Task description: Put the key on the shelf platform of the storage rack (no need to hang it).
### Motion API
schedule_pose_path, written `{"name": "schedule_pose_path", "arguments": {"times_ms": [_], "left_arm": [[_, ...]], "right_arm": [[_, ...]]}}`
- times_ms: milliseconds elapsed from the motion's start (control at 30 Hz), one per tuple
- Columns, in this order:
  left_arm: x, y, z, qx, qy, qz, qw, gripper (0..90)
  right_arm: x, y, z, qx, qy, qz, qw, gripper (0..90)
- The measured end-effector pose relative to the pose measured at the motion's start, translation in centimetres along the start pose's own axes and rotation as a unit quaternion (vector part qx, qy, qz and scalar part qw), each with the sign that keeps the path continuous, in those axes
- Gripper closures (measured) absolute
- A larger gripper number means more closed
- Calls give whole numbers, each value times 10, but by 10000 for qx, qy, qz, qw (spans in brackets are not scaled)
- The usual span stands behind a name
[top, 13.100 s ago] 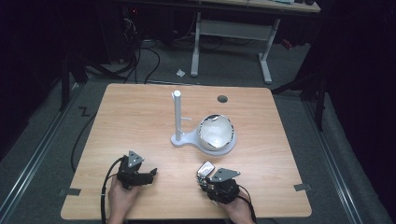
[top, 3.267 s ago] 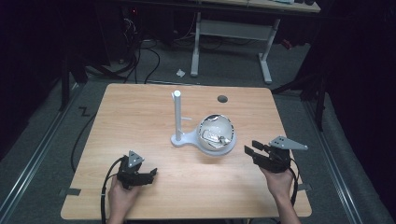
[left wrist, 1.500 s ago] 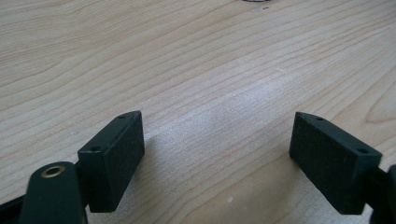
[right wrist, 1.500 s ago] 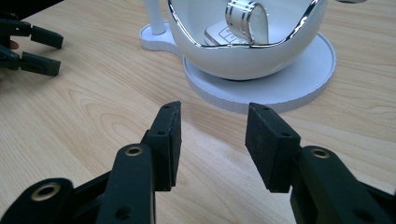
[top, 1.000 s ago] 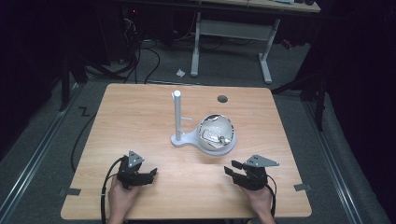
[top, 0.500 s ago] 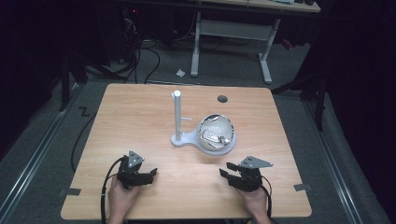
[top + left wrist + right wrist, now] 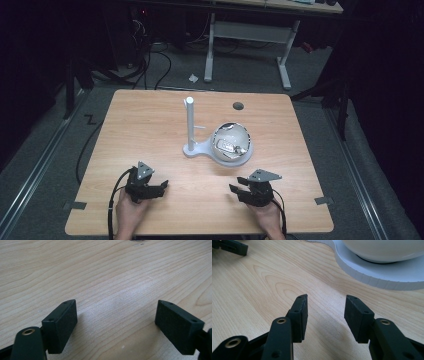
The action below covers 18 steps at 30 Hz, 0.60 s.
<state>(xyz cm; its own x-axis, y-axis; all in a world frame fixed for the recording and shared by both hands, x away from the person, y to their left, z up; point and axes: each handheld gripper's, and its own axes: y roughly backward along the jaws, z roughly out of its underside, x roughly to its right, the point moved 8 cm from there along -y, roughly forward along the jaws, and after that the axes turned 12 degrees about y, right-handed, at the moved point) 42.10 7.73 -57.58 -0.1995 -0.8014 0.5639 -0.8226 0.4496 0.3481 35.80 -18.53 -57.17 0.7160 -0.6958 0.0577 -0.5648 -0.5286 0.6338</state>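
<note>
A white stand [image 7: 197,149] with an upright post [image 7: 189,122] sits mid-table, and its base carries a white bowl [image 7: 231,145] with shiny silver pieces inside. My left gripper [image 7: 161,187] rests low at the front left, open wide over bare wood [image 7: 116,306]. My right gripper [image 7: 234,192] lies at the front right, below the bowl, pointing left. Its jaws [image 7: 326,300] are open and have just been opening, with nothing between them. The stand's base [image 7: 387,275] and the bowl's underside [image 7: 382,247] are just ahead of them.
The wooden table [image 7: 140,125] has a dark round hole [image 7: 238,106] near its far edge. One jaw of the left gripper [image 7: 229,246] shows far off. Beyond the table stand a white desk frame [image 7: 250,35] and floor cables [image 7: 150,60].
My right gripper has come from beside the bowl down toward the front edge and then slid a little left. Its jaws stand slightly wider. The left gripper has stayed put.
</note>
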Motion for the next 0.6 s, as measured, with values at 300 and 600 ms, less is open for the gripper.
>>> {"name": "schedule_pose_path", "arguments": {"times_ms": [300, 600], "left_arm": [[0, 0, 0, -7, -11, -5, 10000, 183], [0, 0, 0, -8, -12, -4, 10000, 183]], "right_arm": [[-1, -7, 5, -172, 139, 113, 9997, 512], [0, -10, 9, -284, 202, 197, 9992, 496]]}}
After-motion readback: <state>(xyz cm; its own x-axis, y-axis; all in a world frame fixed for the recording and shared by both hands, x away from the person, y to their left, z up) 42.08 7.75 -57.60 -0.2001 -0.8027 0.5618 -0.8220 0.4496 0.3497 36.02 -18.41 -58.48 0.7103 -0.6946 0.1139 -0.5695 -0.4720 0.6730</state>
